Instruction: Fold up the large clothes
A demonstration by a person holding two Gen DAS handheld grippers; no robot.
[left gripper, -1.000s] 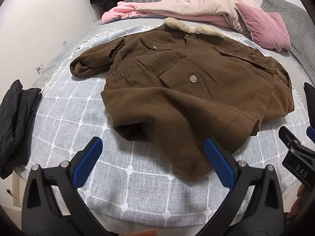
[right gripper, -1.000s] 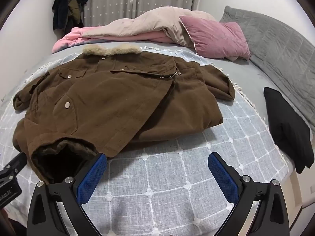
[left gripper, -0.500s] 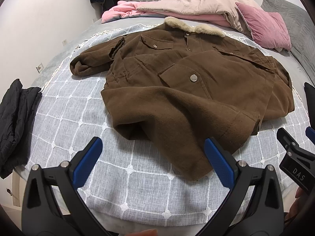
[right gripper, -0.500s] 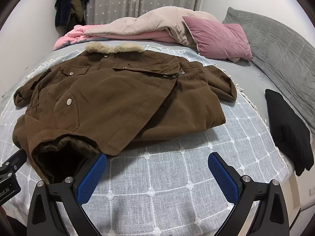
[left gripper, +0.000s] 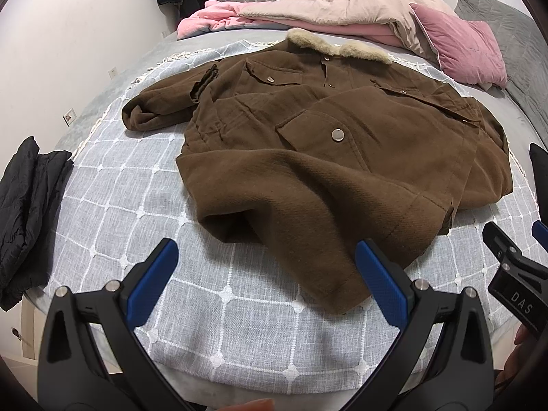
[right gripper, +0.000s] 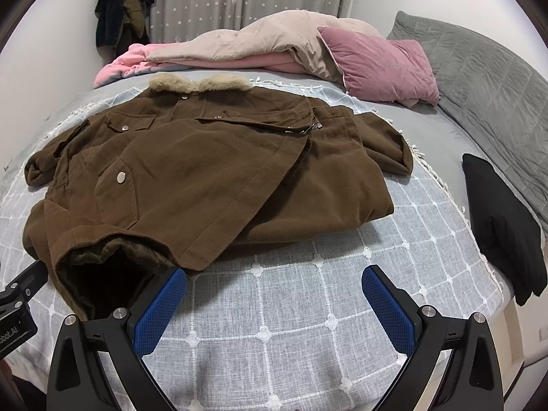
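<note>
Since the earlier frame I see almost no change: left gripper (left gripper: 263, 267) and right gripper (right gripper: 274, 294) stay spread, empty. The brown coat (right gripper: 205, 171) lies on the bedspread (right gripper: 308, 291), one side folded across.

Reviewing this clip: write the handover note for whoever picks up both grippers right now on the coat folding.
Left gripper: open, empty, held just short of the coat's near hem.
Right gripper: open, empty, over the checked blanket, left pad beside the near cuff opening.
Brown coat: front up on the blanket, fur collar at the far end.
Done: one sleeve lies folded across the front.
Left: the other sleeve is still spread out to the side; fold it in, then fold the body.
</note>
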